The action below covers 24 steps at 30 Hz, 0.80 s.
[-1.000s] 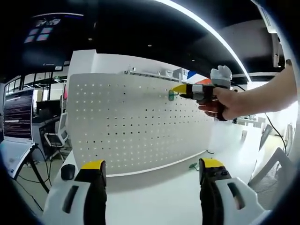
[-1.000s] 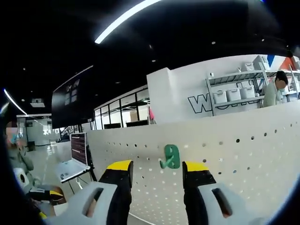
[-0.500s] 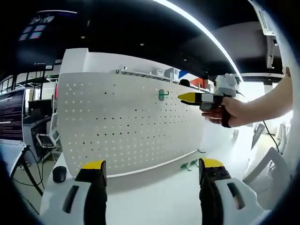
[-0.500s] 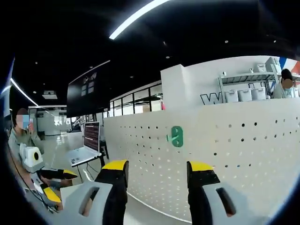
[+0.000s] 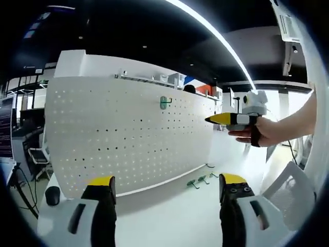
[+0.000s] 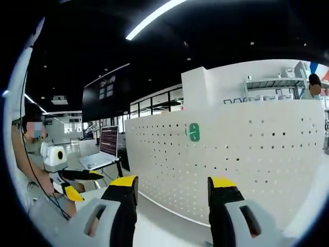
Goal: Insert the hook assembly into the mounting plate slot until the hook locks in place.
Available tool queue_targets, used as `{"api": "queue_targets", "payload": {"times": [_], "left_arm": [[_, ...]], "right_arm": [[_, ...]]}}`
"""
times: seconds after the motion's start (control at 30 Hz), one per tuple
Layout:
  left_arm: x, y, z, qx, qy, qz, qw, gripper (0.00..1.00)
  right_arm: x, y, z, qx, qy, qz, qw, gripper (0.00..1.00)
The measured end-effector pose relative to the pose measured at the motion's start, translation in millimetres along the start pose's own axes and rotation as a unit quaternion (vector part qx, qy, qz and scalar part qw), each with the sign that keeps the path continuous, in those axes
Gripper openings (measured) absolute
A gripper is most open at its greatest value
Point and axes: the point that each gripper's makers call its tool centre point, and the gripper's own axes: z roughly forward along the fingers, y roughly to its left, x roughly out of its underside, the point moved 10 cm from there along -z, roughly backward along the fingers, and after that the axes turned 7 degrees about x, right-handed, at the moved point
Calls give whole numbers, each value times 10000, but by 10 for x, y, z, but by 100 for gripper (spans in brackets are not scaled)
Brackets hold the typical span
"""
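Note:
A green hook (image 5: pixel 164 102) hangs high on the white perforated mounting plate (image 5: pixel 118 139), which stands upright on the table. The same hook (image 6: pixel 193 131) sits on the plate (image 6: pixel 247 159) straight ahead in the right gripper view, well beyond the jaws. My right gripper (image 6: pixel 172 183) is open and holds nothing; a hand holds this right gripper (image 5: pixel 222 120) out in the air to the right of the hook, apart from the plate. My left gripper (image 5: pixel 165 186) is open and empty, low in front of the plate.
Spare green hooks (image 5: pixel 198 181) lie on the white table (image 5: pixel 169 216) near the plate's right foot. A dark mouse (image 5: pixel 52 195) rests at the left edge. A white chair (image 5: pixel 295 193) stands at the right. A laptop (image 6: pixel 105 150) sits beyond the plate.
The right gripper has drawn back to the right, away from the hook, which stays on the plate. Both views have swung, so the plate looks farther off.

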Motion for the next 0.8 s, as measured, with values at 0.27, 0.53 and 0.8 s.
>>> {"api": "queue_targets", "payload": {"times": [0.27, 0.53, 0.8], "left_arm": [[-45, -5, 124, 212, -5, 34, 9998, 87], [-38, -51, 233, 408, 96, 158, 9990, 88], [-76, -107, 441, 789, 344, 425, 9954, 86]], "right_arm": [[222, -19, -328, 144, 190, -77, 9997, 58], [399, -33, -607, 337, 253, -5, 9991, 61], [428, -40, -623, 422, 254, 14, 9988, 61]]}}
